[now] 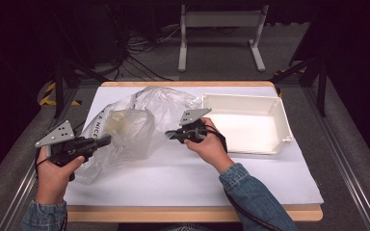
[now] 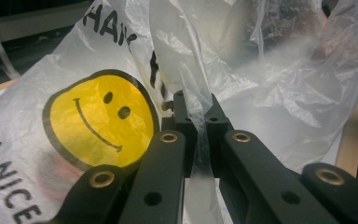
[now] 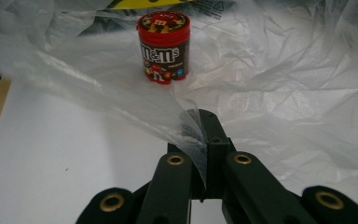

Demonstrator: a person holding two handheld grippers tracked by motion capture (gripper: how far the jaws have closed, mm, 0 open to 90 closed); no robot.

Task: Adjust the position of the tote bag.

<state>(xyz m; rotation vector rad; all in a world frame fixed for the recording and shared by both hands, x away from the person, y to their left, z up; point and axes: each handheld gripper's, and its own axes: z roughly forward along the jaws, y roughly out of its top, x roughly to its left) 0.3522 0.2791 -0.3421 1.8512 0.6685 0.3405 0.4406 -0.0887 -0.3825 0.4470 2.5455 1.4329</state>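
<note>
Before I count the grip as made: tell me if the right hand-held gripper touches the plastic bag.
Touching. In the right gripper view the right hand-held gripper has its jaws shut on a fold of the plastic bag.

The high view looks forward and down over the whole table (image 1: 173, 178). Each gripper view looks along its own jaws, close up against the bag (image 1: 135, 122), which all three views share.

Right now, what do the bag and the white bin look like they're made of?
The bag: thin translucent plastic film, glossy; it crinkles and lets light through. The white bin: probably rigid moulded plastic, smooth and matte, with straight thin walls and a flanged rim.
</note>
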